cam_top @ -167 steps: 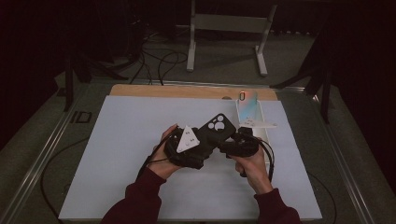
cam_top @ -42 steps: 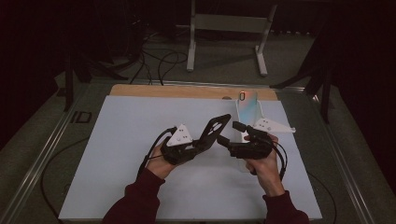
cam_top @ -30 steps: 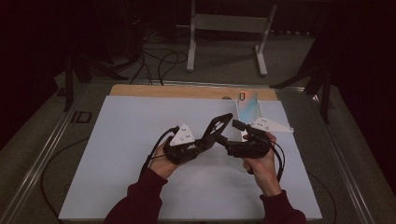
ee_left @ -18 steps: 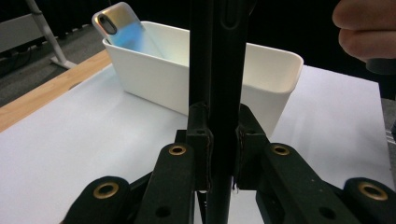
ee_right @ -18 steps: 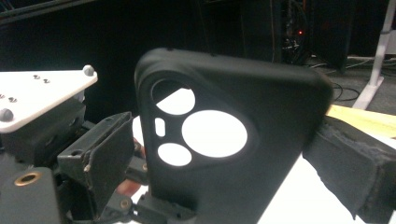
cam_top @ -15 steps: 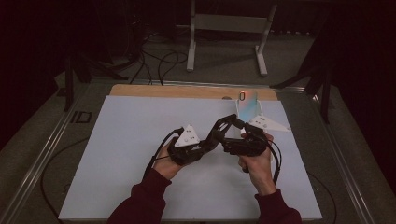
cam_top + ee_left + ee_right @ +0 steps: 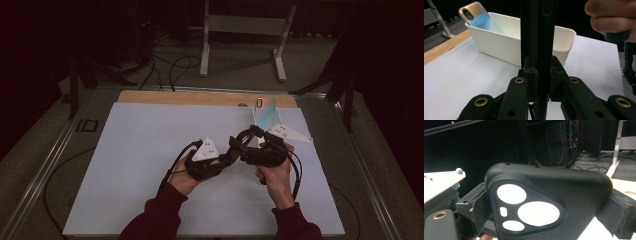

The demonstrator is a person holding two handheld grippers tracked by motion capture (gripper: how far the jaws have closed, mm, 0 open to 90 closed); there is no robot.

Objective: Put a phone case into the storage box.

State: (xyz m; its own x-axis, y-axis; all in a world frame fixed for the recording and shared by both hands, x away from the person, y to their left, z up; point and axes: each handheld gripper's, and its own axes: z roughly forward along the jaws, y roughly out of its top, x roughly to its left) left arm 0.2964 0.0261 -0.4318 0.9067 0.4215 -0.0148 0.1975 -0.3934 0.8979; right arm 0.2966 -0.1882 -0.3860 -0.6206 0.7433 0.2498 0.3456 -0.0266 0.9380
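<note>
A black phone case (image 7: 241, 141) is held in the air above the white table (image 7: 125, 165), between the two tools and short of the white bin (image 7: 506, 47) at the table's far right. The left tool (image 7: 226, 158) is clamped on one edge of the case; in the left gripper view the case is seen edge-on as a dark upright bar with a jaw pressed to each side of it. The right tool (image 7: 248, 146) is brought against the case from the other side; whether it is clamped on the case or merely beside it cannot be told, since its tips are hidden by the case. The step in hand is judged to be a handover or a two-tool repositioning of the case. For the next move, a firm hold by the receiving tool would be called for before the left one is released, and the case would then be carried clear of the bin's near wall. The bin is best shown by the left gripper view, where an iridescent phone (image 7: 477, 16) is seen leaning in its far corner; from the high view the phone (image 7: 264, 107) is only a small pale strip. The camera cut-outs of the case (image 7: 529, 212) are shown by the right gripper view, facing that camera.
</note>
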